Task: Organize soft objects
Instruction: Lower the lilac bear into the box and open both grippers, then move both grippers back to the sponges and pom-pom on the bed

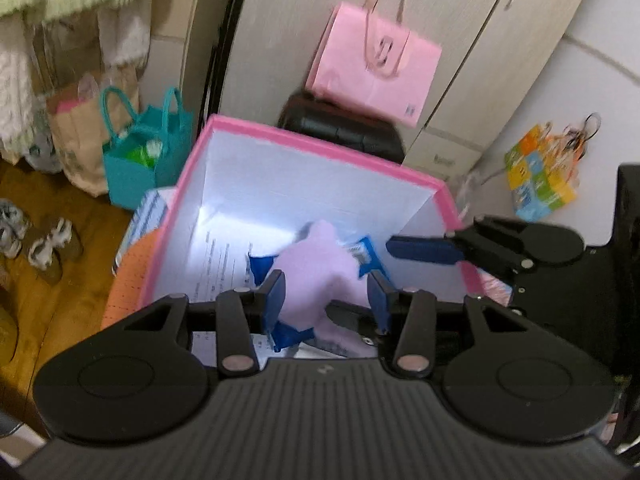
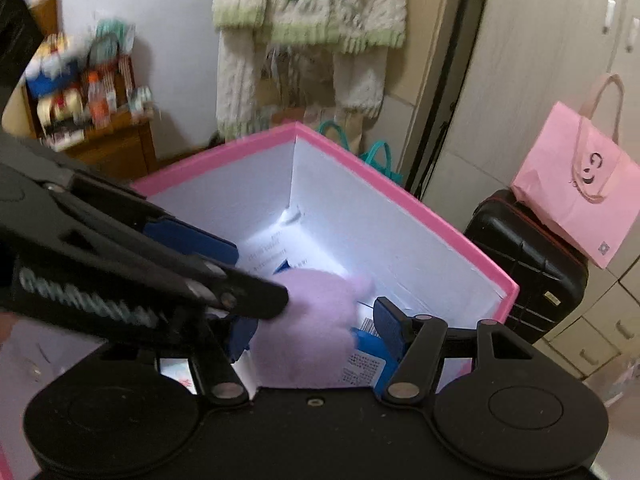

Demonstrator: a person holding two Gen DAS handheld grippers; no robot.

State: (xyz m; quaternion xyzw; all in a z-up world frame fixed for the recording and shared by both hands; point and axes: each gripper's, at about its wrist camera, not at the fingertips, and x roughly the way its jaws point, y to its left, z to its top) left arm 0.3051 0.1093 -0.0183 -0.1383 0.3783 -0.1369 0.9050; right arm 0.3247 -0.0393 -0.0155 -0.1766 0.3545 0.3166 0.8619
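Lilac plush toy (image 1: 316,272), fuzzy, rounded, inside pink-rimmed box (image 1: 320,140); left gripper (image 1: 326,300) grasping it, right gripper (image 2: 316,336) spread apart around it.

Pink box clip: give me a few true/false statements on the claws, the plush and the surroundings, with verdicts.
1. The lilac plush sits between the left claw's fingers, over the open pink box. True.
2. The box's inner walls are black. False: they are white, with a pink rim.
3. A pink bag rests on a black suitcase behind the box. True.
4. The right claw is far from the box. False: it reaches into the box, right by the plush.
5. A knitted sweater hangs on the wall. True.
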